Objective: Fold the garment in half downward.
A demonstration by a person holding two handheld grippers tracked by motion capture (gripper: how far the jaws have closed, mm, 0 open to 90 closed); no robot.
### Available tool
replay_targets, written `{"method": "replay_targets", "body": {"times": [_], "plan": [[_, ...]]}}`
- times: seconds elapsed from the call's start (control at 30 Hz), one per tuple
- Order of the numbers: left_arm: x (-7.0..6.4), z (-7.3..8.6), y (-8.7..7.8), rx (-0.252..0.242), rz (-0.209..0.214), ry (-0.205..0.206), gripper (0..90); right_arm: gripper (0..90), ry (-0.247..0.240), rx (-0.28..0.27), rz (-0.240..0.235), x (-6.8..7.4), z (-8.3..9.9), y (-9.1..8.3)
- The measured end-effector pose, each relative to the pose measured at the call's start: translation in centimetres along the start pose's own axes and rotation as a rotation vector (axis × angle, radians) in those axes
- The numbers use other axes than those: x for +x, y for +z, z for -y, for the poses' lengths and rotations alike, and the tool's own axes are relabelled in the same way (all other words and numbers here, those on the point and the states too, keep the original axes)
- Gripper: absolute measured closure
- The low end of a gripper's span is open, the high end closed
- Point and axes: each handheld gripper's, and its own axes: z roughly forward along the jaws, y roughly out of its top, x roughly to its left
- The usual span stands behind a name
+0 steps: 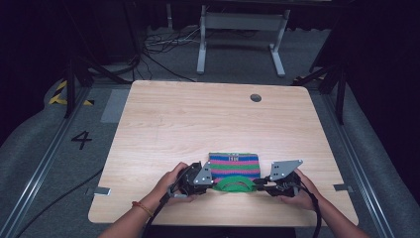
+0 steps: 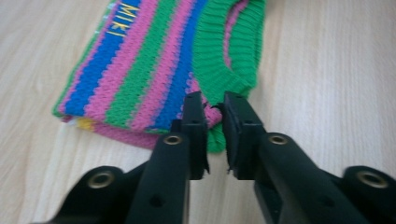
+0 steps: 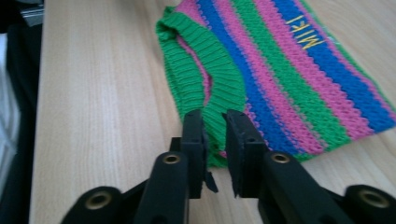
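Dark curtains and grey carpet surround a pale wooden counter [image 1: 198, 119], seen from above. Near the counter's front edge, at its middle, lies a small folded knitted sweater [image 1: 234, 165] with pink, blue and green stripes and a green ribbed collar [image 1: 236, 184] facing the person. Yellow letters are stitched on one blue stripe.

A person's hands come in from the front edge, each holding a black claw. The left claw [image 1: 210, 184] sits at the sweater's left front corner; in the left gripper view its jaws are narrow and pinch the knit beside the collar [image 2: 224, 51]. The right claw [image 1: 261, 186] sits at the right front corner; in the right gripper view its jaws are likewise narrow, closed on the green edge [image 3: 215, 135] of the sweater.
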Motion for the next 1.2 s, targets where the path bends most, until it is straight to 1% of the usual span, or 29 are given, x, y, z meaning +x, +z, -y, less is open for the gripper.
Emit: {"method": "replay_targets", "body": {"times": [0.03,0.07,0.1,0.13,0.2,0.23,0.27,0.3,0.33,0.37,0.4,0.47,0.5,0.6,0.67,0.73,0.77,0.83,0.9,1.0,1.03,1.07,1.2], "plan": [[-0.1,-0.1,0.0,-0.004,-0.013,0.001,74.3,73.7,0.007,-0.009,0.011,-0.1,-0.1,-0.1],[-0.2,-0.4,0.2,-0.011,-0.015,-0.002,71.8,73.3,0.027,-0.023,0.016,-0.1,-0.1,-0.2],[-0.2,-0.4,0.2,-0.011,-0.015,-0.002,70.3,73.3,0.027,-0.023,0.016,-0.1,-0.1,-0.2],[-0.3,-0.6,0.4,-0.017,-0.008,0.000,70.3,72.5,0.033,-0.036,0.024,-0.1,-0.3,-0.2],[-0.4,-0.7,0.9,-0.005,-0.002,0.002,70.2,71.6,0.029,-0.029,0.028,0.1,-0.4,0.1],[-0.5,-0.7,1.2,0.012,0.007,-0.013,70.1,72.6,0.027,-0.029,0.025,0.2,-0.4,0.4],[-0.5,-0.7,1.4,0.020,0.018,-0.022,68.3,73.7,0.024,-0.022,0.023,0.3,-0.4,0.6],[-0.6,-0.6,1.6,0.017,0.022,-0.027,67.9,74.8,0.015,-0.014,0.024,0.4,-0.4,0.8],[-0.6,-0.5,1.7,0.030,0.022,-0.036,68.0,76.0,0.017,-0.007,0.021,0.4,-0.3,1.0],[-0.7,-0.3,1.9,0.038,0.022,-0.032,68.6,76.3,0.020,-0.002,0.015,0.4,-0.2,1.2],[-0.7,-0.2,2.1,0.046,0.020,-0.039,68.7,76.8,0.024,0.002,0.018,0.4,0.0,1.4],[-0.6,0.2,2.4,0.046,0.020,-0.043,69.1,77.3,0.035,0.000,0.027,0.3,0.4,1.8],[-0.5,0.3,2.4,0.037,0.017,-0.047,69.6,77.3,0.039,-0.006,0.027,0.3,0.5,1.9],[-0.3,0.4,2.6,0.030,0.007,-0.052,69.7,77.4,0.034,-0.013,0.033,0.2,0.6,2.0],[0.1,0.4,2.8,0.033,-0.007,-0.048,69.6,77.4,0.029,-0.015,0.046,0.0,0.6,2.2],[0.7,0.4,2.9,0.030,-0.022,-0.052,69.6,77.6,0.040,-0.026,0.048,-0.4,0.7,2.4],[1.0,0.5,3.0,0.025,-0.018,-0.053,69.6,77.7,0.049,-0.033,0.048,-0.7,0.7,2.5],[1.7,0.5,3.2,0.024,-0.013,-0.070,69.6,77.7,0.059,-0.037,0.050,-1.2,0.6,2.7],[2.2,0.4,3.3,0.032,-0.020,-0.066,69.6,77.7,0.063,-0.034,0.052,-1.7,0.4,2.8],[3.1,0.3,3.5,0.032,-0.026,-0.081,69.6,77.7,0.073,-0.027,0.066,-2.6,0.0,3.2],[3.4,0.4,3.5,0.033,-0.030,-0.075,69.6,77.7,0.075,-0.023,0.069,-2.8,-0.2,3.3],[3.8,0.5,3.5,0.031,-0.033,-0.097,69.6,77.6,0.075,-0.018,0.072,-3.0,-0.4,3.4],[4.0,0.5,3.4,0.030,-0.032,-0.098,68.4,76.5,0.080,-0.007,0.076,-3.2,-0.9,3.6]]}}
